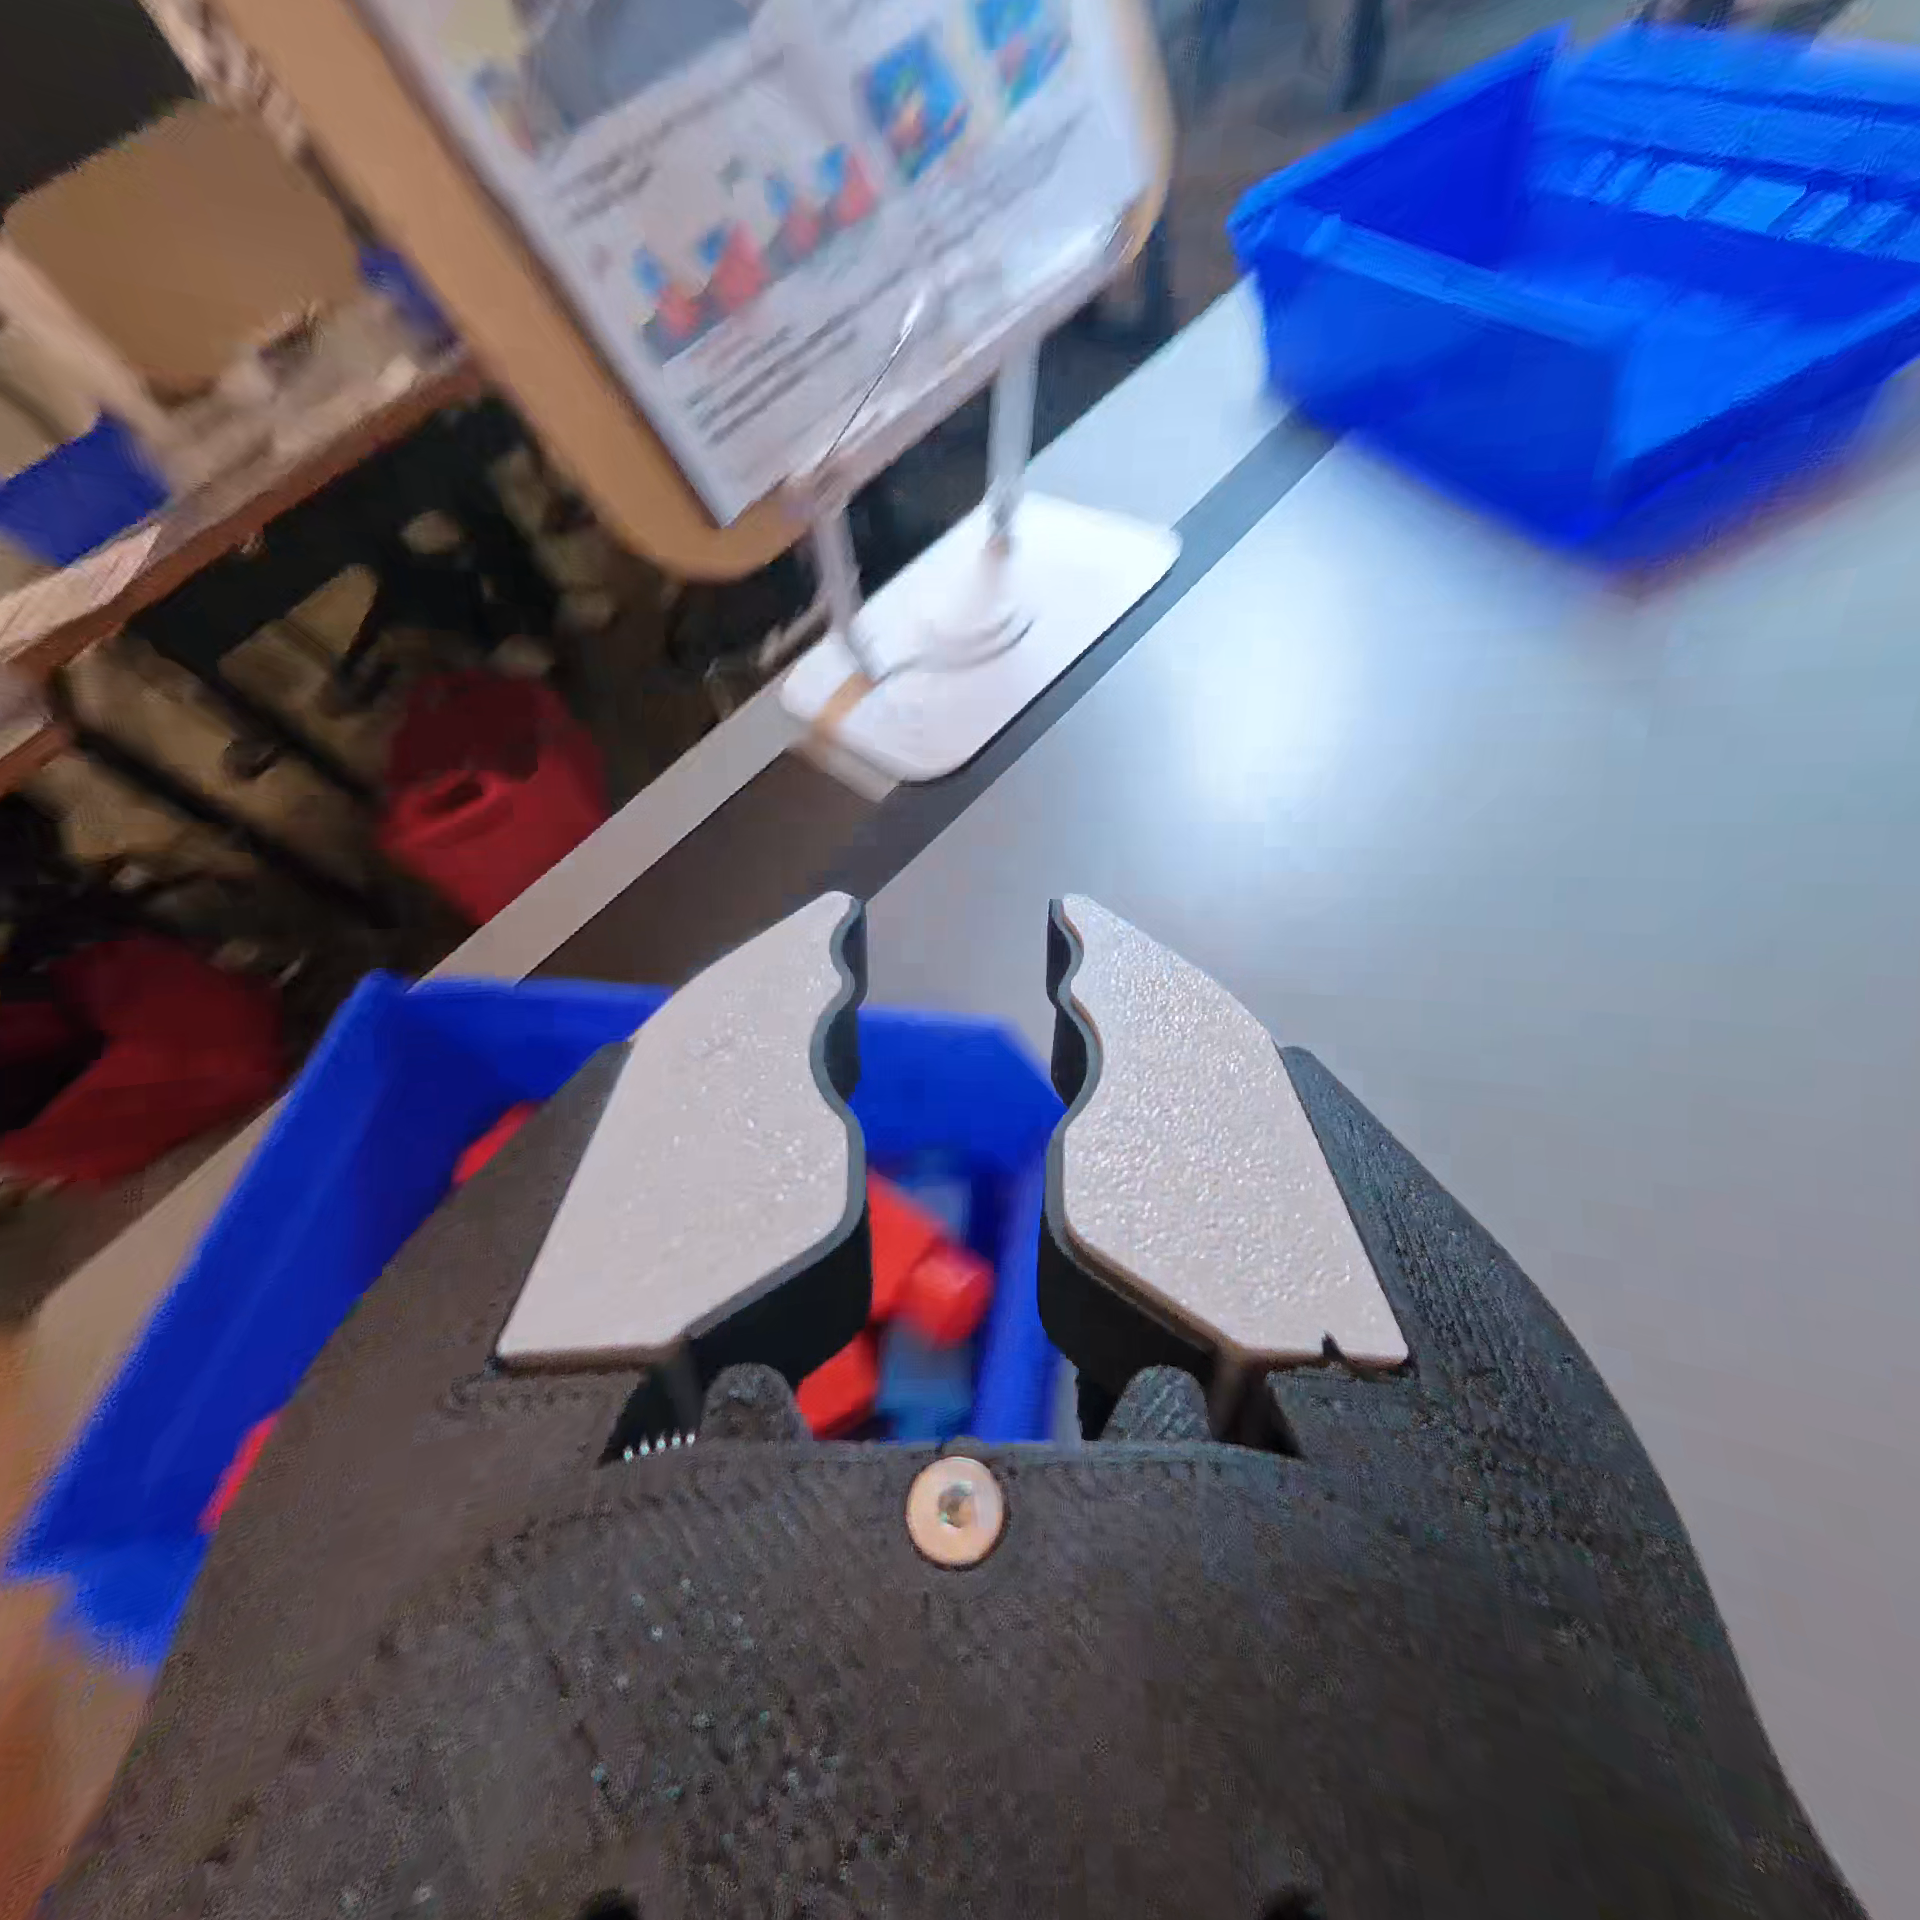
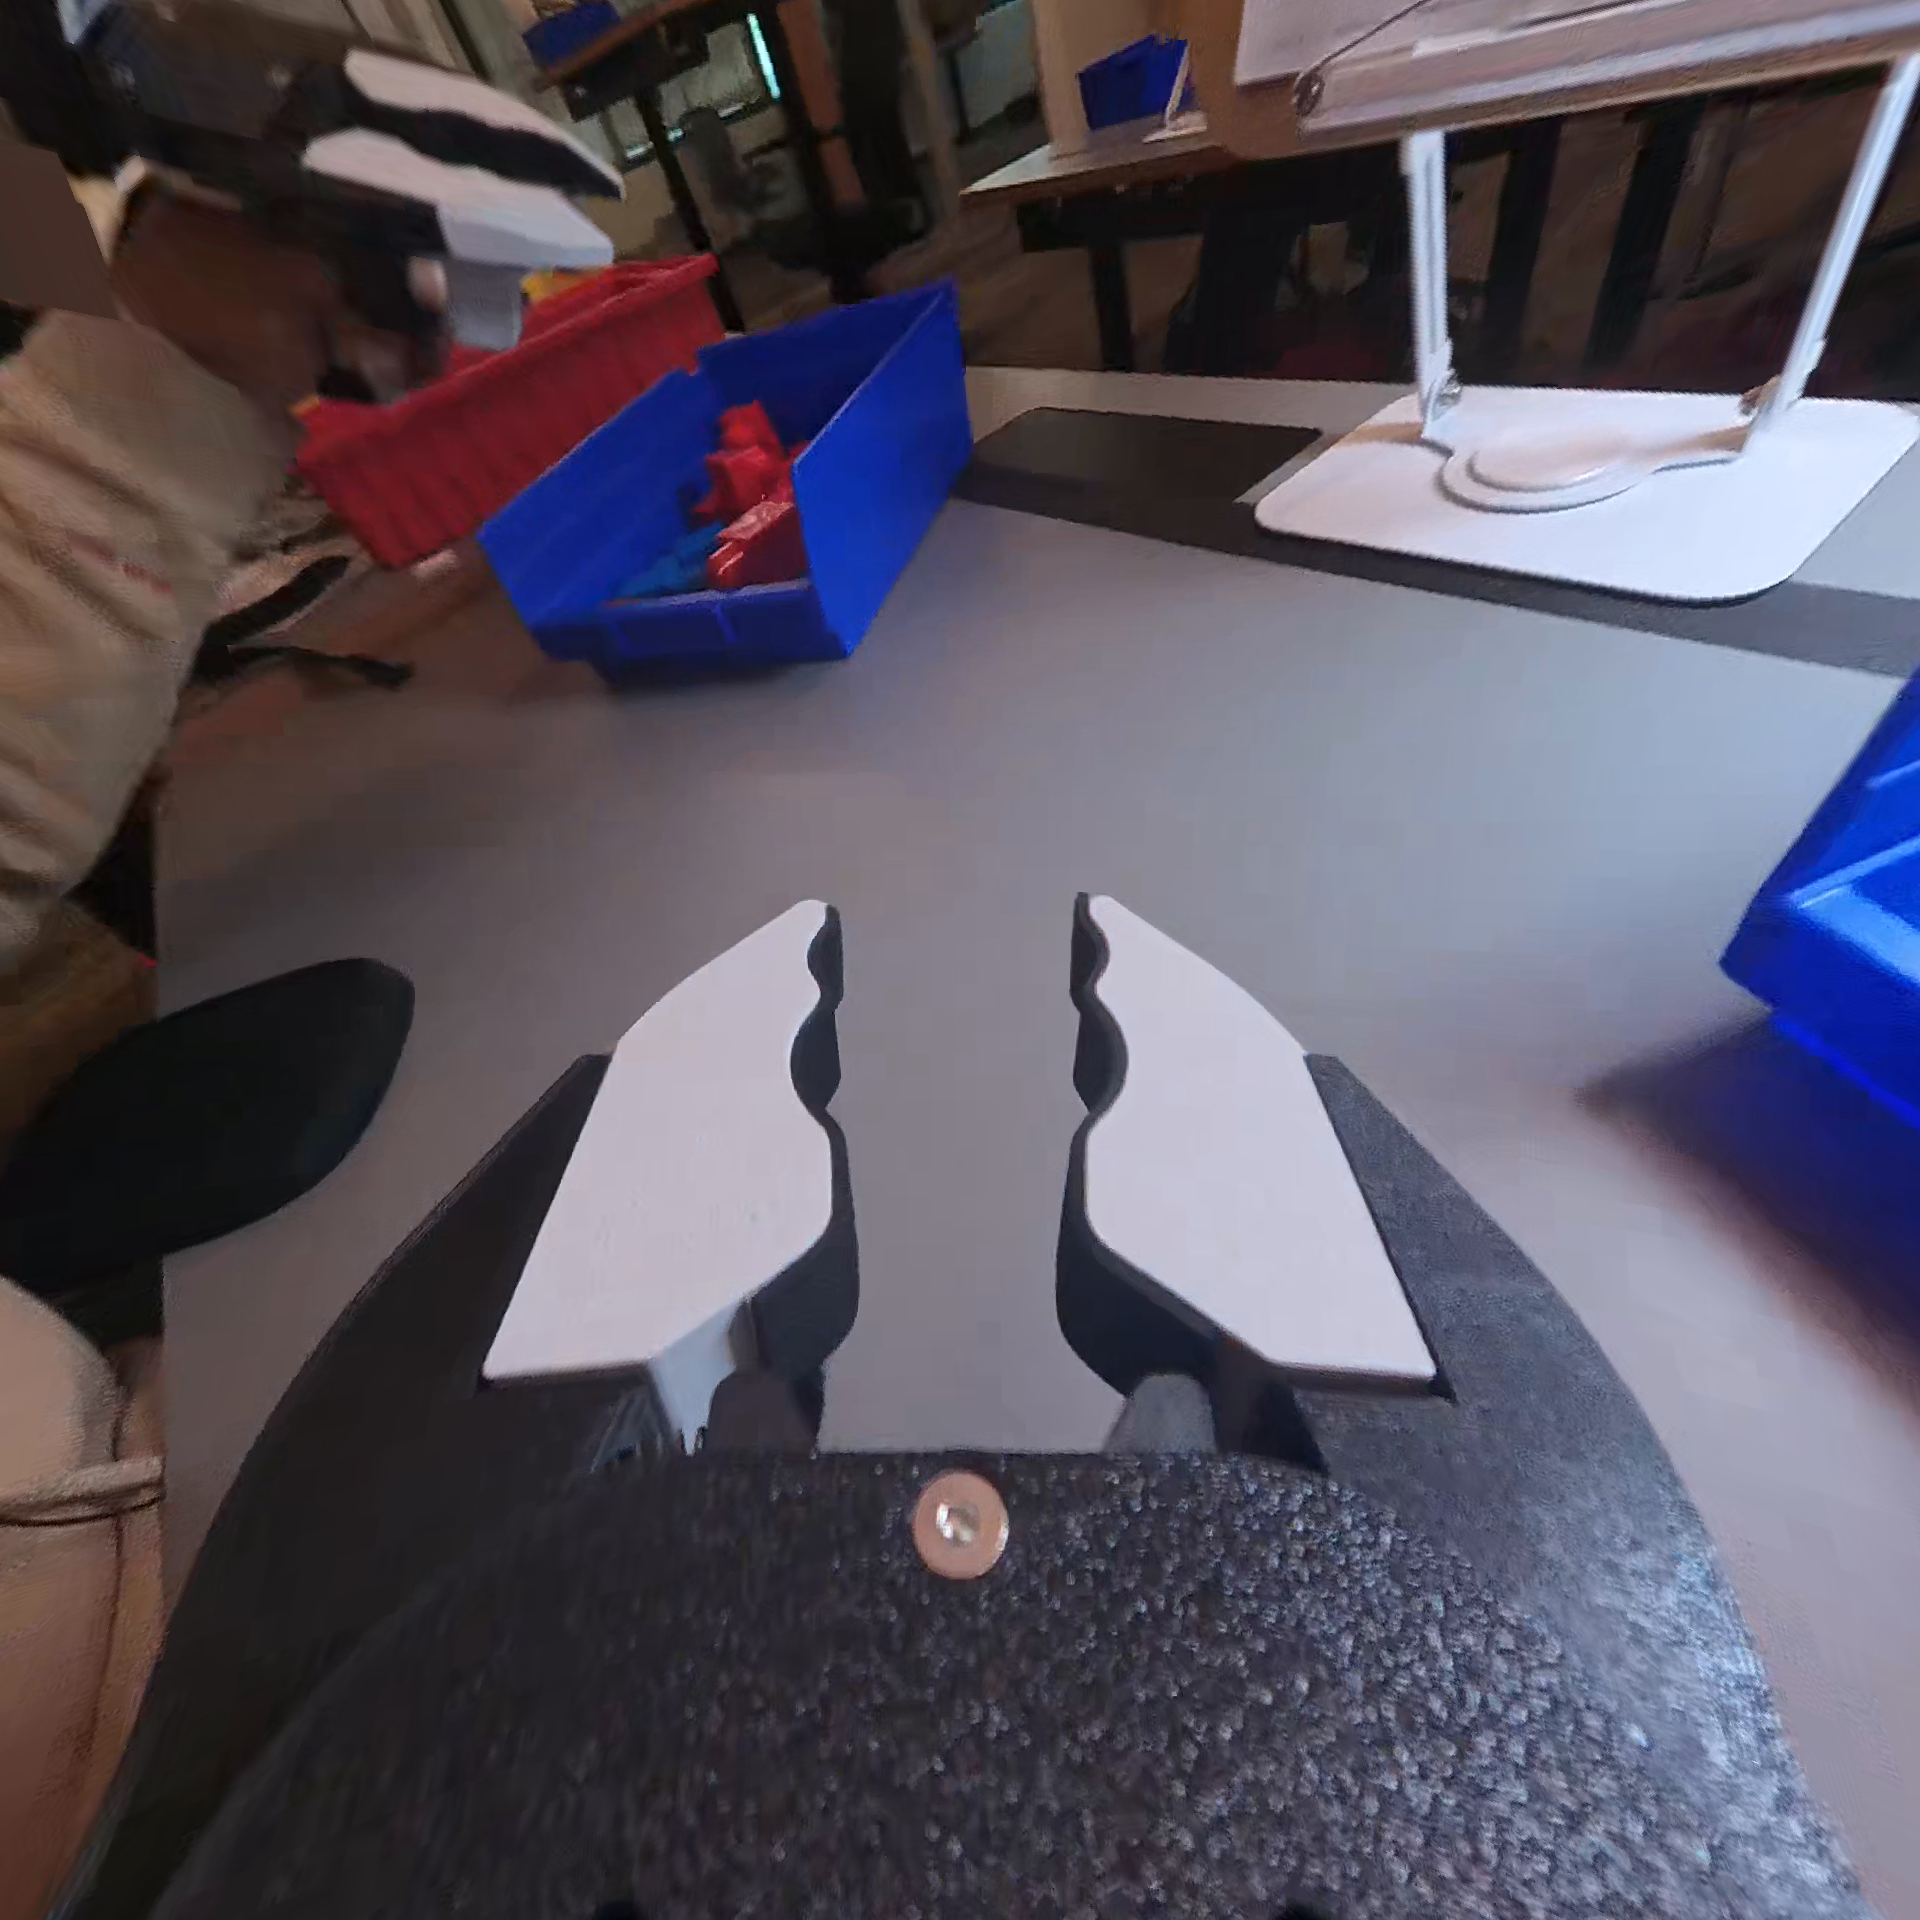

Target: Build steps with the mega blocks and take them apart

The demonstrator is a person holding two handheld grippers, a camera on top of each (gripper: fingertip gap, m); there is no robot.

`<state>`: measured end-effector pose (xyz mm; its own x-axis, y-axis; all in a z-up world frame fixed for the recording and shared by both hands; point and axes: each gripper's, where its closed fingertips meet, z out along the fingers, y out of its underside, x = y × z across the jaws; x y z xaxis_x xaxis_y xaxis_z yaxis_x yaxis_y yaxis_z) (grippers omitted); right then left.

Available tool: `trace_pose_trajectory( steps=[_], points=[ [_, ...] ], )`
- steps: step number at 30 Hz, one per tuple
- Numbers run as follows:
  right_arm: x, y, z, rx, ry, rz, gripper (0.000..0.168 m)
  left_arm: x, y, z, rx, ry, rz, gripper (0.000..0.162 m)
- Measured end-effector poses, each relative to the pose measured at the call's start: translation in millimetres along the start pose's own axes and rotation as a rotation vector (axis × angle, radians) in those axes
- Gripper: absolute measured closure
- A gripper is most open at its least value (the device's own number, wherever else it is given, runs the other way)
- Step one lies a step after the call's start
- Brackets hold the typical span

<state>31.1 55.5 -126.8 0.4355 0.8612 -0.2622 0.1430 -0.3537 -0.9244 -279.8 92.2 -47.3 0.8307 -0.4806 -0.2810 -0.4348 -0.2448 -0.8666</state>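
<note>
A blue bin point(image 2: 883, 457) holding red and blue mega blocks point(image 2: 753, 488) stands at the left of the grey table. In the left wrist view this bin point(image 1: 343, 1174) lies right under my left gripper point(image 1: 956, 914), which is open and empty above it; red blocks point(image 1: 935, 1278) show between its fingers. My right gripper point(image 2: 956, 914) is open and empty, held over bare table point(image 2: 1143, 748) well short of the bin. The other gripper point(image 2: 468, 177) shows far off at the upper left of the right wrist view.
A second blue bin point(image 1: 1600, 301) stands at the table's right side; its corner shows in the right wrist view point(image 2: 1849, 925). A white stand point(image 2: 1579, 488) holding an instruction sheet point(image 1: 790, 208) sits at the back edge. A red crate point(image 2: 499, 436) lies behind the block bin. A person sits at left.
</note>
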Motion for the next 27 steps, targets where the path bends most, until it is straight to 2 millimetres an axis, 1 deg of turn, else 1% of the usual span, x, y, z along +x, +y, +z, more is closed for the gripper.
trace_pose_trajectory(
  steps=[1, 2, 4, 5, 6, 8, 10, 12, 14, 15, 16, 18, 19, 20, 21, 22, 23, 24, 25, 26, 27],
  points=[
    [-3.6, 9.3, 0.5, -0.010, -0.015, -0.010, 0.127, -20.0, 10.4, -1.1, -0.093, -0.032, 0.023, 0.128],
    [-4.7, 15.8, 2.0, -0.017, -0.026, -0.028, 0.129, -35.8, 23.2, -1.2, -0.193, -0.038, 0.034, 0.128],
    [-6.7, 20.5, 4.9, -0.017, -0.059, -0.043, 0.133, -63.6, 53.4, 0.9, -0.395, -0.054, 0.026, 0.124],
    [-8.8, 20.5, 5.7, -0.014, -0.079, -0.046, 0.133, -76.7, 66.3, 4.2, -0.461, -0.078, 0.019, 0.124],
    [-10.6, 19.8, 6.3, -0.006, -0.091, -0.056, 0.134, -83.7, 79.5, 8.6, -0.520, -0.076, 0.003, 0.123],
    [-12.5, 19.8, 6.1, 0.004, -0.095, -0.100, 0.135, -79.8, 107.0, 18.9, -0.638, 0.006, -0.074, 0.119],
    [-11.9, 21.7, 4.9, 0.007, -0.083, -0.144, 0.136, -87.9, 134.7, 26.7, -0.762, -0.010, -0.074, 0.116],
    [-10.8, 24.0, 3.9, 0.005, -0.074, -0.168, 0.137, -112.7, 162.0, 27.2, -0.903, -0.112, -0.021, 0.114],
    [-10.6, 25.0, 3.3, 0.007, -0.078, -0.167, 0.138, -139.1, 183.3, 22.4, -1.010, -0.219, -0.032, 0.113],
    [-10.6, 24.8, 3.5, 0.008, -0.081, -0.164, 0.138, -147.6, 193.2, 19.5, -1.049, -0.254, -0.078, 0.112],
    [-10.2, 24.9, 3.7, 0.008, -0.085, -0.161, 0.138, -150.5, 203.1, 18.0, -1.076, -0.261, -0.153, 0.108],
    [-8.6, 26.1, 4.3, 0.002, -0.085, -0.160, 0.139, -147.0, 222.7, 14.8, -1.131, -0.248, -0.332, 0.101],
    [-7.2, 27.0, 4.5, -0.001, -0.082, -0.161, 0.139, -143.0, 229.6, 15.4, -1.143, -0.229, -0.393, 0.108],
    [-6.0, 27.6, 4.4, -0.002, -0.080, -0.160, 0.140, -136.7, 232.5, 18.4, -1.138, -0.191, -0.430, 0.120],
    [-5.3, 28.1, 4.4, -0.002, -0.081, -0.157, 0.141, -137.3, 231.6, 21.0, -1.118, -0.186, -0.415, 0.121],
    [-4.9, 28.8, 4.4, -0.003, -0.083, -0.154, 0.142, -139.3, 226.3, 23.4, -1.086, -0.189, -0.390, 0.121],
    [-4.7, 29.4, 4.5, -0.003, -0.086, -0.151, 0.142, -142.5, 216.6, 25.0, -1.040, -0.201, -0.362, 0.122],
    [-4.8, 29.7, 4.6, -0.002, -0.090, -0.152, 0.142, -147.8, 202.1, 25.0, -0.978, -0.226, -0.321, 0.122],
    [-5.4, 29.6, 4.8, 0.002, -0.095, -0.154, 0.142, -150.0, 183.3, 24.4, -0.901, -0.236, -0.283, 0.122],
    [-6.6, 29.0, 5.1, 0.008, -0.103, -0.158, 0.142, -147.8, 159.1, 25.0, -0.796, -0.225, -0.242, 0.122],
    [-8.8, 28.2, 5.6, 0.015, -0.117, -0.166, 0.142, -140.2, 129.3, 27.0, -0.658, -0.195, -0.192, 0.122]
  ],
)
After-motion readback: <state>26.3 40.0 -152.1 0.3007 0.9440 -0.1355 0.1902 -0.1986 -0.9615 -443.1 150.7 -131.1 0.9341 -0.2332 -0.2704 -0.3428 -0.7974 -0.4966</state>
